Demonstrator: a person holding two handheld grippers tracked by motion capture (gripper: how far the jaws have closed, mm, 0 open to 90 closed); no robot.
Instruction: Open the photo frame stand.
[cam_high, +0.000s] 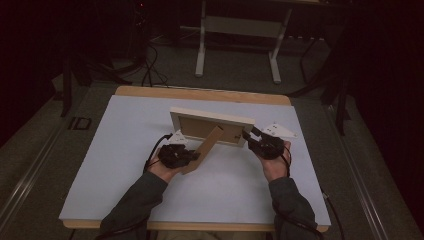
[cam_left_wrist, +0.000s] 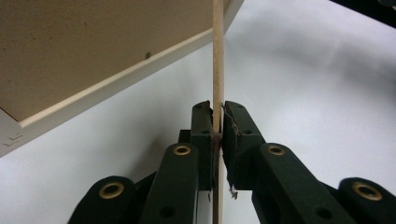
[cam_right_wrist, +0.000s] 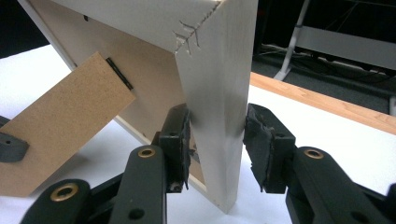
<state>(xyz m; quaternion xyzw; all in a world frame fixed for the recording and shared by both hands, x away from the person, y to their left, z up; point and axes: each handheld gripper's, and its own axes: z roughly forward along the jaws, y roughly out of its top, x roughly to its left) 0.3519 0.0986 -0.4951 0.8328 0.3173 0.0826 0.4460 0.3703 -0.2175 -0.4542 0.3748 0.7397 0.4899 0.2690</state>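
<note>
A pale wooden picture frame (cam_high: 210, 120) stands upright on the white table top (cam_high: 125, 165), its brown back toward me. Its hinged cardboard stand (cam_high: 207, 145) slants down and to the left. My left gripper (cam_high: 195, 156) is shut on the lower end of that stand; in the left gripper view the thin stand edge (cam_left_wrist: 217, 56) runs up between the pressed pads of the left gripper (cam_left_wrist: 218, 116). My right gripper (cam_high: 248, 136) is shut on the frame's right side. In the right gripper view the right gripper (cam_right_wrist: 215, 126) clamps the frame's side rail (cam_right_wrist: 219, 84), with the stand (cam_right_wrist: 65, 112) at the left.
The white top lies on a wooden table whose edge (cam_high: 200, 94) shows at the back. Beyond it stand the white legs of another table (cam_high: 202, 45) and cables (cam_high: 150, 70) on the dark carpet. Bare white surface lies left, right and in front of the frame.
</note>
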